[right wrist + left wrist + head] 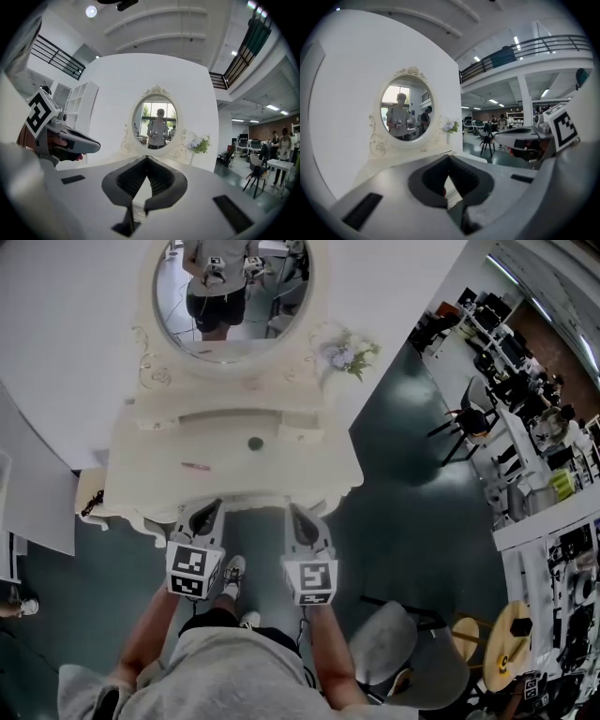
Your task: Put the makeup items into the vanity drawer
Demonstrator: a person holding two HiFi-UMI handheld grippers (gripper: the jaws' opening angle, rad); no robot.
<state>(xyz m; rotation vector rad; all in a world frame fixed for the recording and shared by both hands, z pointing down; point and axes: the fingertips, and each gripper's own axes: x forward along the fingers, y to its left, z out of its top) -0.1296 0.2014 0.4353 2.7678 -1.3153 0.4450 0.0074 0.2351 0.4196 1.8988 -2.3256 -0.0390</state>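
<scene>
A: Where do the makeup items lie?

B: On the top of the vanity table (314, 474). A thin pink stick (195, 466) lies just ahead of the left gripper's (449, 158) fingertips, a little to their outer side. A small dark round item (255, 442) sits further in, ahead of the gap between the two pairs of fingers.

A: And the drawer?

B: From above I cannot tell a drawer front. Both pairs of fingers reach over the table's near edge.

A: What have the left fingers got hold of?

B: Nothing. Their tips meet and only the pale tabletop shows through the slot behind them.

A: And the right gripper (146, 159)?

B: The same: fingers fully together, nothing between them. It is held beside the left one, apart from it, and both point toward the back of the table.

A: What stands past the fingertips?

B: An oval mirror (230, 296) in a curly cream frame, straight ahead of both. It shows a person holding up the two grippers. A small bunch of flowers (349, 354) stands beyond the right fingers, to their outer side.

A: Behind the fingers?

B: The person's shoes (232, 573) on the dark floor, below the gap between the grippers, and a grey chair (403, 652) off to the right.
</scene>
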